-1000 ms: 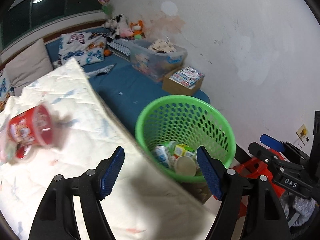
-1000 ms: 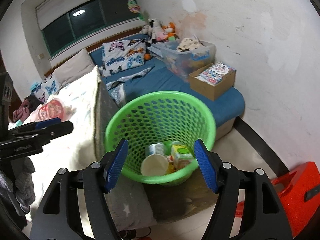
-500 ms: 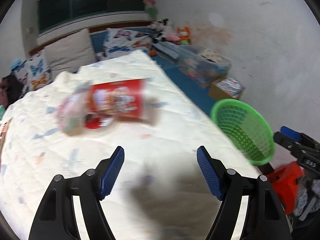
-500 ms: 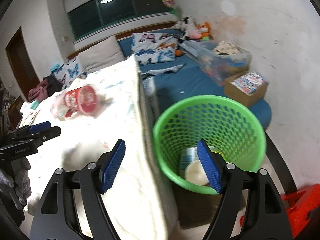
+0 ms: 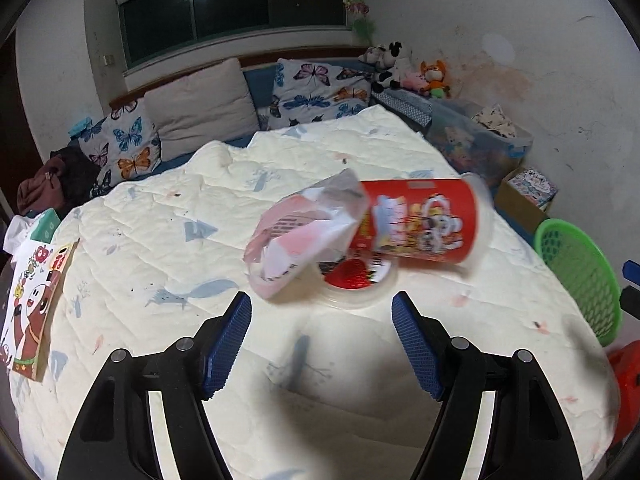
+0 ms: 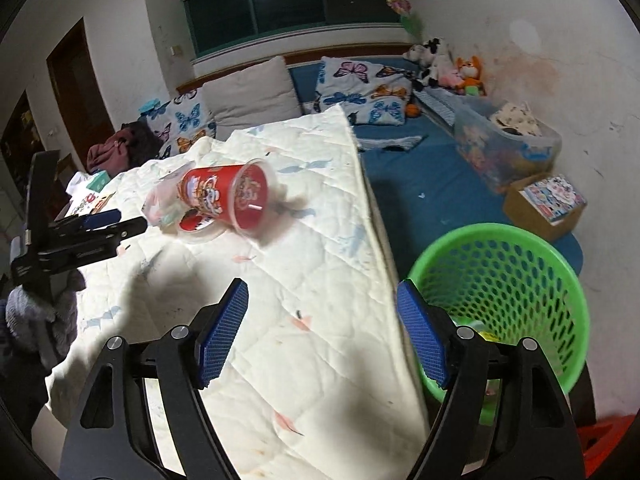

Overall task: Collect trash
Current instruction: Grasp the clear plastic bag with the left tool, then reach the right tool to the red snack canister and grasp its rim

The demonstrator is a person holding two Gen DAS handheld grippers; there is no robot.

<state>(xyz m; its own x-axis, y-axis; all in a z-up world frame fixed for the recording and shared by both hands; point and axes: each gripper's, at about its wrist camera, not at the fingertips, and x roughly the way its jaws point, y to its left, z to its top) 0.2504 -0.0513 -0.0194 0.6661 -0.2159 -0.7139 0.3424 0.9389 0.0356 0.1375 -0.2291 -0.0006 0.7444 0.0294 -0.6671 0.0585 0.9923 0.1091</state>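
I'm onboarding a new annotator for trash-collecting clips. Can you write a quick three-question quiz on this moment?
1. True or false: the red cup stands upright on the quilt.
2. What lies against the red cup's left side in the left wrist view? A) a crumpled plastic wrapper B) a spoon C) a plush toy
3. Fill in: the green basket stands on the floor beside the ___ edge of the bed in the right wrist view.

Key
1. False: it lies on its side.
2. A: the crumpled plastic wrapper.
3. Right. Neither the left tool nor the right tool holds anything; the left tool's jaws are closing, with nothing between them.
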